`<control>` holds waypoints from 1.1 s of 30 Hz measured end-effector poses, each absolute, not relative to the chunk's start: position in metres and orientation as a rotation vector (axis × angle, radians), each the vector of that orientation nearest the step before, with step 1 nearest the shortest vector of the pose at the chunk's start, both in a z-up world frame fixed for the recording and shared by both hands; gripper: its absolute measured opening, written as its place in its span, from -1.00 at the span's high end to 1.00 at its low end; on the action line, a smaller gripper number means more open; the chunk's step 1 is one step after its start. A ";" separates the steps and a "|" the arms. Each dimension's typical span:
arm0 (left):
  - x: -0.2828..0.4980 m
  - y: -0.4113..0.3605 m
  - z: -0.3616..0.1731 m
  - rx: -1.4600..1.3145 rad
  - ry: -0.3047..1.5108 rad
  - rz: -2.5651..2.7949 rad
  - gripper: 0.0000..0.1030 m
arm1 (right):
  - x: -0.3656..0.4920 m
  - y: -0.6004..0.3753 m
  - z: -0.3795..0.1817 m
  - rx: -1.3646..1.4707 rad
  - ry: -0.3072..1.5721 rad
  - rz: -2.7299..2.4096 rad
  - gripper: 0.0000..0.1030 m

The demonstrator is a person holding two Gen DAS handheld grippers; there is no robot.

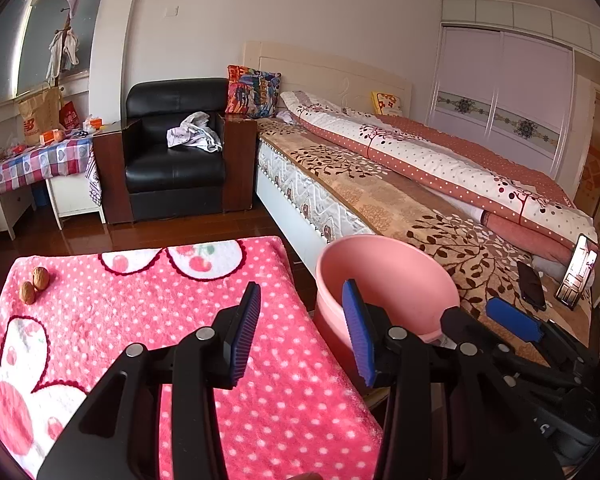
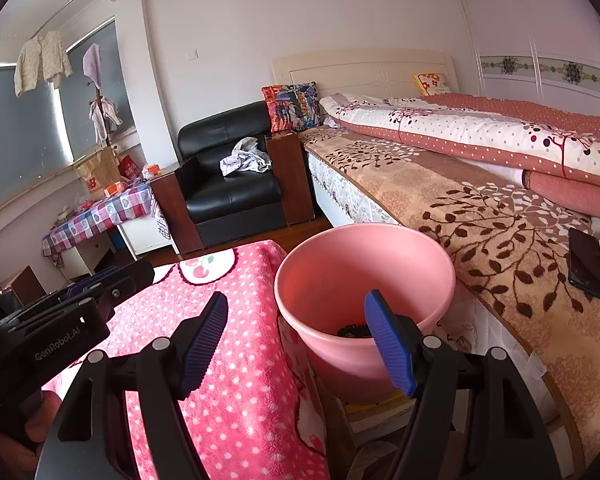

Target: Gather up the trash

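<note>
Two walnuts lie at the far left of a table covered with a pink polka-dot blanket. A pink bucket stands between the table and the bed; in the right wrist view something dark lies at its bottom. My left gripper is open and empty, above the blanket's right edge next to the bucket. My right gripper is open and empty, over the bucket's near rim; it also shows in the left wrist view.
A bed with a leaf-pattern cover runs along the right, with a black phone on it. A black armchair holding crumpled cloth stands at the back. A checked side table with bags stands far left.
</note>
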State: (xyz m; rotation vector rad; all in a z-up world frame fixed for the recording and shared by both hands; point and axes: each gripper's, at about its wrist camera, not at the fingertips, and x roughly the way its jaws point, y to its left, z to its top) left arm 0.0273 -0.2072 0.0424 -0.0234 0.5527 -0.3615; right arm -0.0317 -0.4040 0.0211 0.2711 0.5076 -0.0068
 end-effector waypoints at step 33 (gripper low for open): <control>0.032 -0.204 0.035 -0.029 0.576 -0.345 0.16 | -0.030 -0.402 0.023 0.269 0.506 -0.004 -0.36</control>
